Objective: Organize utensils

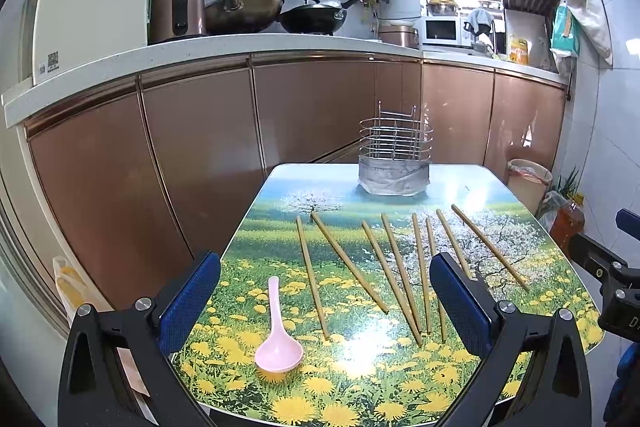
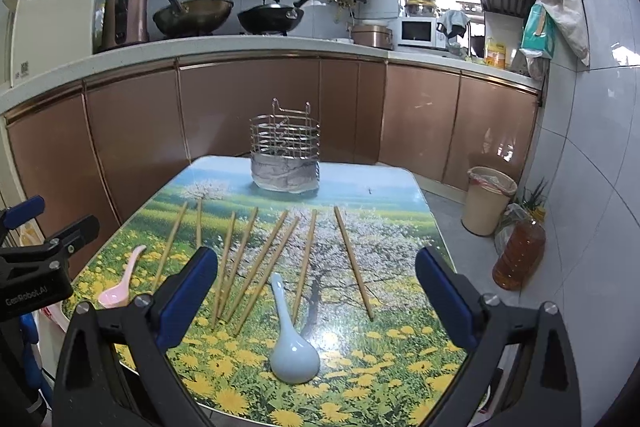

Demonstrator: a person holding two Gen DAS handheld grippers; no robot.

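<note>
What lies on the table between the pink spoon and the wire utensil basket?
In the left wrist view, only wooden chopsticks lie between the pink plastic spoon and the wire utensil basket.

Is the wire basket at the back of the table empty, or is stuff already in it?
Empty, as far as shows. Through the wire basket only cabinet shows; its wrapped bottom hides anything low. The chopsticks lie on the table.

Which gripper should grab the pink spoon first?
Left. The pink spoon lies between the open left gripper jaws; from the right gripper it sits far left, past the chopsticks.
</note>
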